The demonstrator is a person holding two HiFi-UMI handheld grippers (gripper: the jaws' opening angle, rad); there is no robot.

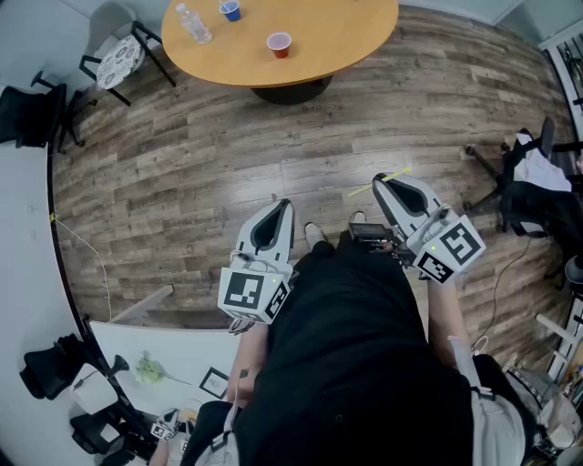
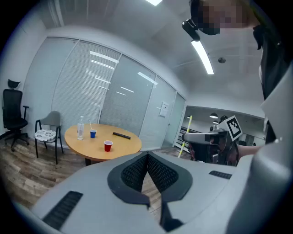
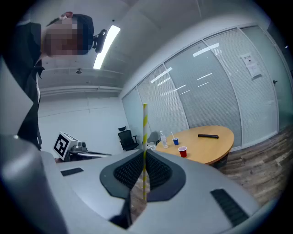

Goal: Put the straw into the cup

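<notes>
Right gripper point(image 1: 387, 182) pinches the yellow-and-white straw point(image 3: 145, 137) between its jaws, the left gripper point(image 1: 281, 206) beside it is pressed together on nothing, and the red cup point(image 1: 280, 44) stands well apart on the far round bench point(image 1: 346, 36).

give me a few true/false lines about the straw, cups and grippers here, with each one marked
1. The right gripper is shut on a straw. True.
2. The left gripper holds the red cup. False: its jaws are together on nothing, and the cup stands on the table.
3. The blue cup stands on the table near the bottle. True.
4. The held straw is already in the red cup. False: it is between the right gripper's jaws, well away from the table.
</notes>
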